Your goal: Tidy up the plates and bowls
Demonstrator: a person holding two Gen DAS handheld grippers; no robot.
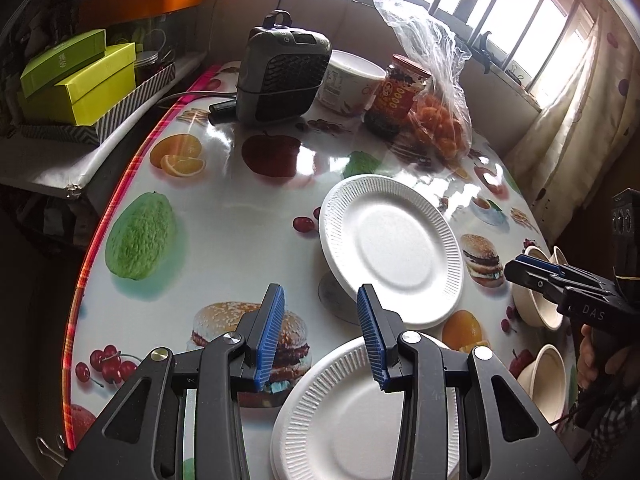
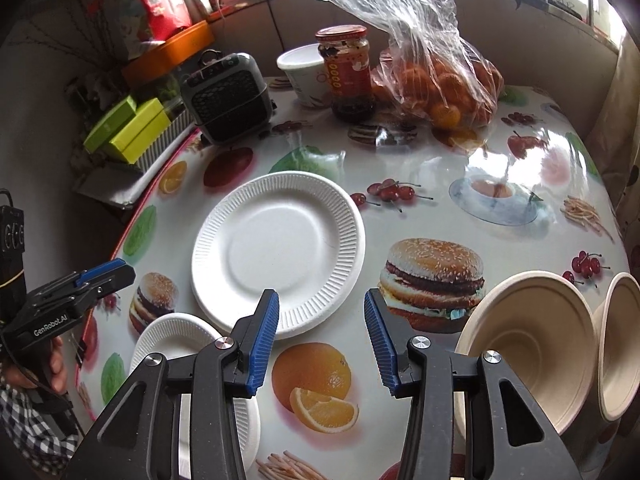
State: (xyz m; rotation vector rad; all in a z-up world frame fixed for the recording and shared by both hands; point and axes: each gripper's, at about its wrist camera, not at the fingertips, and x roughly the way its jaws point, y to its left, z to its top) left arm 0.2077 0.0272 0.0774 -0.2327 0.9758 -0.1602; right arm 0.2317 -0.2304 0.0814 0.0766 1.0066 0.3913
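Evidently nothing was held at this moment. At the left edge of the right wrist view the left gripper [image 2: 105, 271] was seen, its jaws parted and empty; a small white plate [image 2: 172, 334] lay at lower left, and a larger white plate [image 2: 278, 250] was placed flat at centre. The right gripper [image 2: 322, 340] was held lower centre, jaws partly open over the bare tablecloth [image 2: 400, 160]. At lower right two beige bowls [image 2: 532, 344] were seen leaning together. The step would probably be done best if the larger plate were pinched by its ribbed rim and set squarely on the smaller, the bowls being nested afterwards. A glossy fruit-and-burger print covered the table; a small heater [image 2: 230, 96], a jar [image 2: 348, 68] and a bag of oranges [image 2: 440, 88] were ranged along the top, below barred windows.
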